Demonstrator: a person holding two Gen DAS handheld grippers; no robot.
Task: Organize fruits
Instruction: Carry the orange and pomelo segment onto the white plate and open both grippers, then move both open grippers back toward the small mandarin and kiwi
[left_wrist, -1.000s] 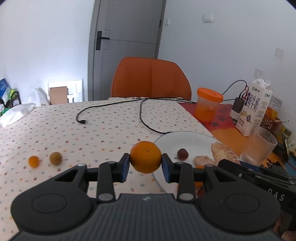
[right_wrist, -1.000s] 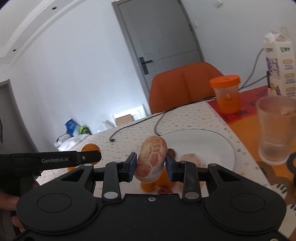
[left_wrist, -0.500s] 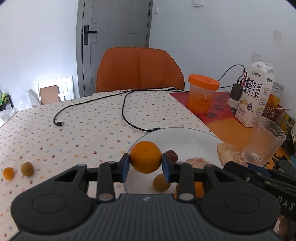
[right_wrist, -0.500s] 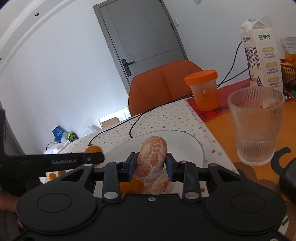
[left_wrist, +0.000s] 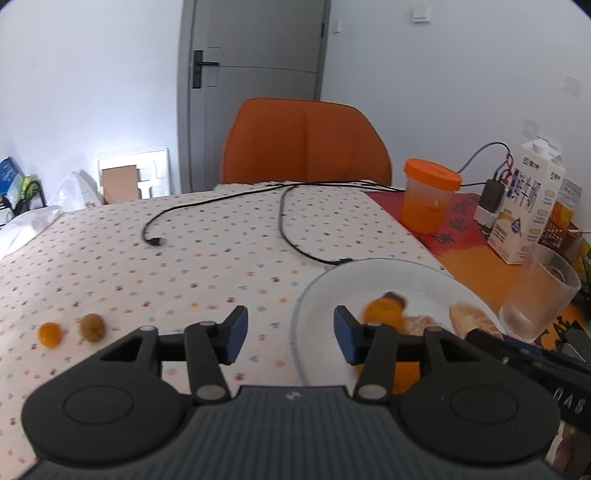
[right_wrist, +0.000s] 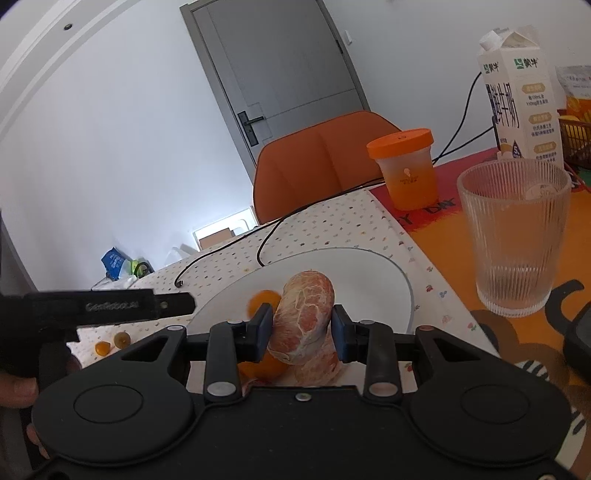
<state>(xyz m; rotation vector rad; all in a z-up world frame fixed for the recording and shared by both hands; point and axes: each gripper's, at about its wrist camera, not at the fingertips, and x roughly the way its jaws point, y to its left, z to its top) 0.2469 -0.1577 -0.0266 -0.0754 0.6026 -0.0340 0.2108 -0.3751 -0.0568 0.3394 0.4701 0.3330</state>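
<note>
My left gripper (left_wrist: 290, 334) is open and empty at the left rim of the white plate (left_wrist: 369, 275). An orange (left_wrist: 382, 310), blurred, lies on the plate beside a dark fruit (left_wrist: 395, 297) and peeled pieces (left_wrist: 421, 321). My right gripper (right_wrist: 302, 330) is shut on a peeled pomelo segment (right_wrist: 304, 314) low over the plate (right_wrist: 369, 273). The orange also shows in the right wrist view (right_wrist: 260, 301). A small orange fruit (left_wrist: 50, 334) and an olive-brown fruit (left_wrist: 92, 326) lie on the dotted cloth at left.
A ribbed glass (right_wrist: 513, 240), an orange-lidded jar (right_wrist: 406, 166) and a milk carton (right_wrist: 517, 92) stand right of the plate. A black cable (left_wrist: 221, 206) crosses the cloth. An orange chair (left_wrist: 306, 144) stands behind the table.
My left gripper opened and let the orange go onto the plate, then drew back left. My right gripper, still holding the pomelo segment, sank lower over the plate.
</note>
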